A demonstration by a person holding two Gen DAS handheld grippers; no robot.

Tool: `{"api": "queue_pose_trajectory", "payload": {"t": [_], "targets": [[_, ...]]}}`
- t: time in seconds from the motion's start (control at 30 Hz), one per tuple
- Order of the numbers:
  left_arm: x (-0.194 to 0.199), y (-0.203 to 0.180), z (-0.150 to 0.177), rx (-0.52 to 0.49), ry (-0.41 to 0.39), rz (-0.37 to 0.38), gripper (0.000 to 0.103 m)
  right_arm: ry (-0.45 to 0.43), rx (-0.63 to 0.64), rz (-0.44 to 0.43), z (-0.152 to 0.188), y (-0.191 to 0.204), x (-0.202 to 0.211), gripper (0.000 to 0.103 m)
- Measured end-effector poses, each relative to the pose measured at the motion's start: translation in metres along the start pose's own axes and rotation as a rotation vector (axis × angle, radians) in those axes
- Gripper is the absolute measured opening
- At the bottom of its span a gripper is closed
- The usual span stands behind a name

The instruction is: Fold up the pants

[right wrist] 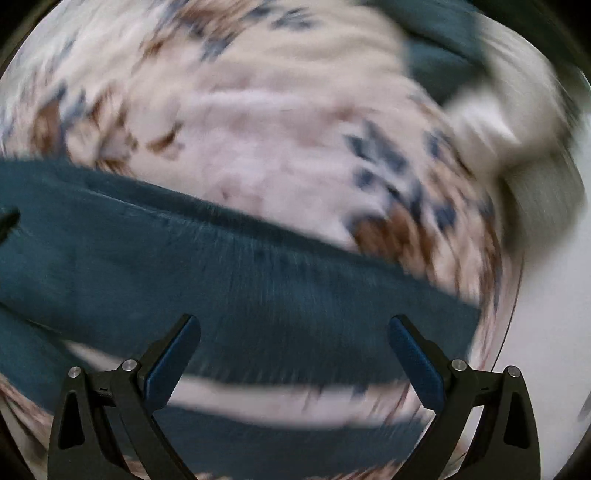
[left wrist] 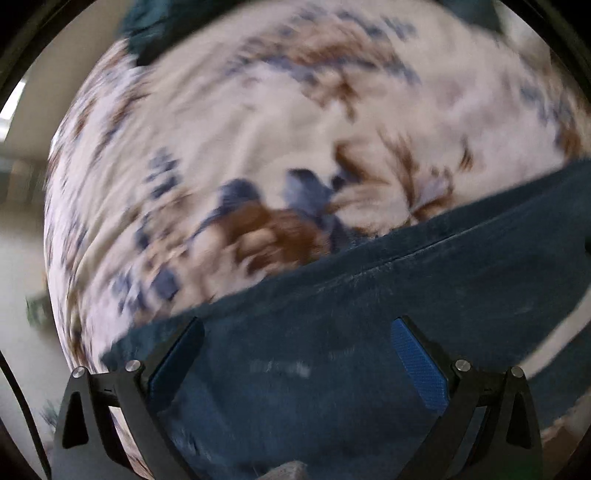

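Across the flowered bedcover (left wrist: 258,122), white with brown and blue blooms, the dark teal pants (left wrist: 369,314) lay spread flat, and both cameras were badly smeared with blur. On the left wrist view, the left gripper (left wrist: 297,328) had its jaws spread wide with nothing between them, blue pads (left wrist: 421,369) showing plainly on the inner faces, and the teal cloth ran under and ahead of the fingers in a broad band with a seam line crossing it. Beyond that band, only the patterned cover showed, and at the top edge another dark teal piece (left wrist: 147,33) sat on the cover; whether it belonged to the same garment could not be told. Off to the left, pale floor (left wrist: 22,258) showed past the cover's edge.

Over on the right wrist view, the right gripper (right wrist: 293,325) was likewise wide open and held nothing. The pants (right wrist: 221,277) stretched across the frame before its fingers, with a strip of cover showing between two teal bands nearer the camera. A whitish bundle (right wrist: 509,122) lay at the upper right, too blurred to name, with more dark teal cloth (right wrist: 436,48) beside it. No object sat between either pair of fingers and the cloth.
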State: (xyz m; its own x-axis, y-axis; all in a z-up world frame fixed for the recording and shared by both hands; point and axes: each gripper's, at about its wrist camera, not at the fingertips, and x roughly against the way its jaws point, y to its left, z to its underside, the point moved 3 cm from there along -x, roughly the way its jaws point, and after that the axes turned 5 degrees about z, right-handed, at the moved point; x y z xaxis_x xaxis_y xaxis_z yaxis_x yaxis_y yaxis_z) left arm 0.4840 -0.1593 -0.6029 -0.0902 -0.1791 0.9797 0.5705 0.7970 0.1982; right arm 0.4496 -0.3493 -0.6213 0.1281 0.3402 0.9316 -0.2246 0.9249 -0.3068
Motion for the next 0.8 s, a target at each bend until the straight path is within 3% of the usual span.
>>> {"api": "queue_pose_trajectory", "payload": {"t": [0.07, 0.17, 0.2, 0.27, 0.3, 0.33, 0.43, 0.63, 0.8], "targets": [[-0.028, -0.007, -0.010, -0.067, 0.042, -0.005, 0.103, 0.019, 0.125, -0.015, -0.023, 0.013, -0.026, 0.102], [-0.054, -0.009, -0.019, -0.112, 0.084, 0.061, 0.103, 0.032, 0.226, -0.046, -0.045, 0.024, -0.045, 0.101], [-0.056, -0.008, -0.022, -0.120, 0.075, 0.098, 0.098, 0.021, 0.246, -0.062, -0.049, 0.026, -0.046, 0.097], [-0.053, -0.005, -0.024, -0.125, 0.051, 0.200, 0.074, -0.003, 0.271, -0.118, -0.053, 0.030, -0.043, 0.079], [-0.050, -0.006, -0.024, -0.131, 0.043, 0.243, 0.057, -0.015, 0.273, -0.148, -0.052, 0.031, -0.040, 0.061], [-0.046, -0.006, -0.024, -0.138, 0.031, 0.259, 0.043, -0.026, 0.262, -0.169, -0.050, 0.030, -0.037, 0.044], [-0.032, -0.010, -0.022, -0.161, -0.001, 0.247, 0.017, -0.084, 0.216, -0.165, -0.043, 0.023, -0.028, 0.017], [0.023, 0.002, -0.007, -0.066, -0.106, 0.215, 0.009, -0.212, 0.068, -0.202, -0.021, -0.007, 0.002, 0.010], [0.081, -0.003, 0.041, 0.064, -0.214, 0.191, 0.008, -0.317, -0.012, -0.217, 0.018, -0.017, 0.037, 0.009]]}}
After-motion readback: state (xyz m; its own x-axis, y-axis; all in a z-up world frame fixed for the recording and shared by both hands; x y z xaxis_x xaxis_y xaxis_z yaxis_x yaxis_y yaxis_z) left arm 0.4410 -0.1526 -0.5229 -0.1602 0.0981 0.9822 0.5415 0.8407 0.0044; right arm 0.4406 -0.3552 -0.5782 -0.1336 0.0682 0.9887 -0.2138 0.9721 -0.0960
